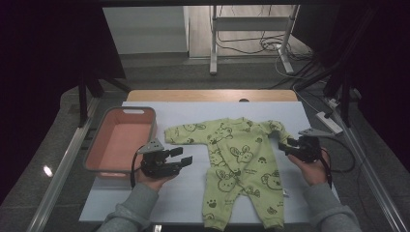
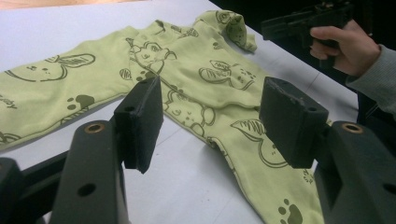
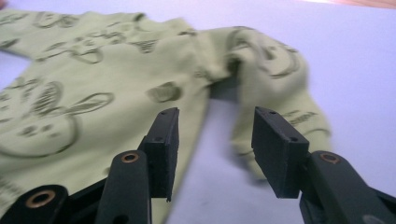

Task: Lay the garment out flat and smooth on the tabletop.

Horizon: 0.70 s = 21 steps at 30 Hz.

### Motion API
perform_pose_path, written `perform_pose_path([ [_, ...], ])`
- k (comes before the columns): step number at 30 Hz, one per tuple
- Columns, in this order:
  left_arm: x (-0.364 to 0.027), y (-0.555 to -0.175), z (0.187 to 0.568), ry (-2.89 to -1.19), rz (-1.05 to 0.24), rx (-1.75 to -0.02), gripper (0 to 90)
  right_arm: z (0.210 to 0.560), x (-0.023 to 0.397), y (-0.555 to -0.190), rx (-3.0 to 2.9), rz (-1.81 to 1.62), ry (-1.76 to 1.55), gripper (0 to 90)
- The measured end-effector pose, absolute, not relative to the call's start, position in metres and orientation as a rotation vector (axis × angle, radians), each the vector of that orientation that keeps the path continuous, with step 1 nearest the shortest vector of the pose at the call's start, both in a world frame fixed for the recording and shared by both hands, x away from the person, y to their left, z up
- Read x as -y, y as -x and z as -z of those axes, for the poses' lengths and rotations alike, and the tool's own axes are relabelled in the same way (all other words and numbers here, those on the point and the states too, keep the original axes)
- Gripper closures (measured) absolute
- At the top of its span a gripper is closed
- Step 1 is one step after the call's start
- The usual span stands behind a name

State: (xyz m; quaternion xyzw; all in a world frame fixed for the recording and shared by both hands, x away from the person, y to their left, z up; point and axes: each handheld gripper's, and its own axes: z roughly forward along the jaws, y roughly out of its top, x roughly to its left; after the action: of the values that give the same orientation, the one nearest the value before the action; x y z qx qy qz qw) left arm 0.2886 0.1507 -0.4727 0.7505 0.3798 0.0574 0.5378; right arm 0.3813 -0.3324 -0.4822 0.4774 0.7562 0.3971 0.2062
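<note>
Romper (image 1: 239,164) lies flat and unfolded on the bench (image 1: 183,193), right gripper (image 1: 289,146) near its sleeve (image 1: 278,129), left gripper (image 1: 180,160) beside it, both gaping, empty.

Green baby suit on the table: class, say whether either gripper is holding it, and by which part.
Nothing is held. The left gripper is open beside the baby suit, and the right gripper is open near the folded sleeve, jaws apart with no cloth pinched.

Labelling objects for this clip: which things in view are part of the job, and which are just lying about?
In the job:
- green baby romper, spread flat on the white table cover
- right gripper, open, at the romper's folded sleeve
- left gripper, open, beside the romper

Lying about:
- pink basket, left of the cover
- power strip and cables on the floor
</note>
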Motion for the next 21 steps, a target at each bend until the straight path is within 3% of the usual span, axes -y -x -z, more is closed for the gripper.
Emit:
perform_pose_path([
  [14, -0.151, -0.293, 0.474, -1.798, -0.125, -0.899, 38.5, 0.502, 0.362, -0.423, -2.027, -0.960, -1.502, 54.3],
  [21, -0.153, -0.300, 0.474, -1.796, -0.119, -0.890, 38.5, 0.512, 0.359, -0.435, -2.045, -0.918, -1.563, 67.1],
])
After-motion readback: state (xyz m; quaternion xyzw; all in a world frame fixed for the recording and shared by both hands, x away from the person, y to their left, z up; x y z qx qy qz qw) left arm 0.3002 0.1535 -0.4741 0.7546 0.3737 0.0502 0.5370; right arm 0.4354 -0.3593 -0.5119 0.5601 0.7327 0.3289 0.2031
